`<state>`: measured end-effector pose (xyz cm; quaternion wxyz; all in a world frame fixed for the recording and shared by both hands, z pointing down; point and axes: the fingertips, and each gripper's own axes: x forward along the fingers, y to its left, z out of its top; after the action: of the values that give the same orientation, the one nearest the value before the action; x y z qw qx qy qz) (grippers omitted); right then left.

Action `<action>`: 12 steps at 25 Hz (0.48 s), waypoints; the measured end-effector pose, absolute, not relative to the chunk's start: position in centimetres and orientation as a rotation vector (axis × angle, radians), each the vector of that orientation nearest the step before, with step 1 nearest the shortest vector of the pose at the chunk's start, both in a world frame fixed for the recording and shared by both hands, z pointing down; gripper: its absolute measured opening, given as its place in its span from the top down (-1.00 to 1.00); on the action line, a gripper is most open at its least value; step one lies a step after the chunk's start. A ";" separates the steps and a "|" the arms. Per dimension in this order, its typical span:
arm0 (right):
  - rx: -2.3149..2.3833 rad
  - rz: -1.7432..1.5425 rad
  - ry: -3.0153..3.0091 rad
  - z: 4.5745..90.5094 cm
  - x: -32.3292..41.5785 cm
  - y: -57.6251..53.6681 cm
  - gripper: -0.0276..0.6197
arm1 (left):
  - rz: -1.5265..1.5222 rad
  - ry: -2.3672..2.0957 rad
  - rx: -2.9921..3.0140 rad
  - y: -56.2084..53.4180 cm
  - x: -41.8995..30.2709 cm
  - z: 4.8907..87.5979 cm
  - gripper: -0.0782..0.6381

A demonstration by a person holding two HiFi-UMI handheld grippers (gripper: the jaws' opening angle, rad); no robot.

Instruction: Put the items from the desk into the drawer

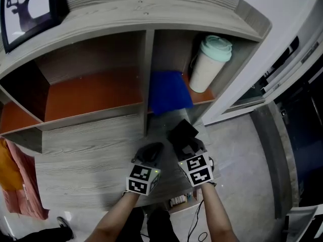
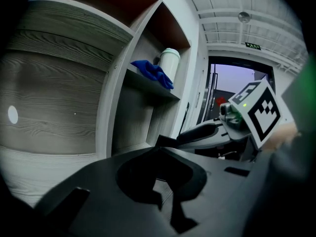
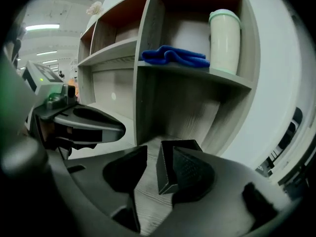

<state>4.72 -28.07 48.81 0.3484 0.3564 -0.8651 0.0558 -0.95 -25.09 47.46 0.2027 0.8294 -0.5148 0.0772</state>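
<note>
Grippers over a grey wood-grain surface (image 1: 86,160), black case at the right jaws.
The flat, rectangular, matte-black case (image 3: 170,168) stands on edge on the surface in front of the shelf unit (image 1: 146,49). It is between the spread jaws of the right gripper (image 3: 153,174), close against the textured right jaw and clear of the left one. The right gripper points steeply down. The left gripper (image 2: 165,201), just beside it, points nearer level, jaws almost together and empty. A soft blue cloth (image 1: 169,92) and a cream cylindrical cup (image 1: 209,64) sit on the shelf.
</note>
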 end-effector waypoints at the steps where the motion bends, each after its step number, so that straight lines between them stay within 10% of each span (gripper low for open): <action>1: 0.900 0.140 -2.225 49.1 4.6 -28.2 0.40 | 0.215 -1.437 2.310 -25.1 -1.1 47.6 0.76; 12: 0.728 0.175 -2.030 53.1 4.8 -28.7 0.40 | 0.204 -1.425 2.286 -25.4 -1.8 48.2 0.76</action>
<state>4.79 -28.72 53.15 0.4696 0.2972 -0.8283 0.0715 -1.76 -25.40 48.19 0.2183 0.8258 -0.5148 0.0738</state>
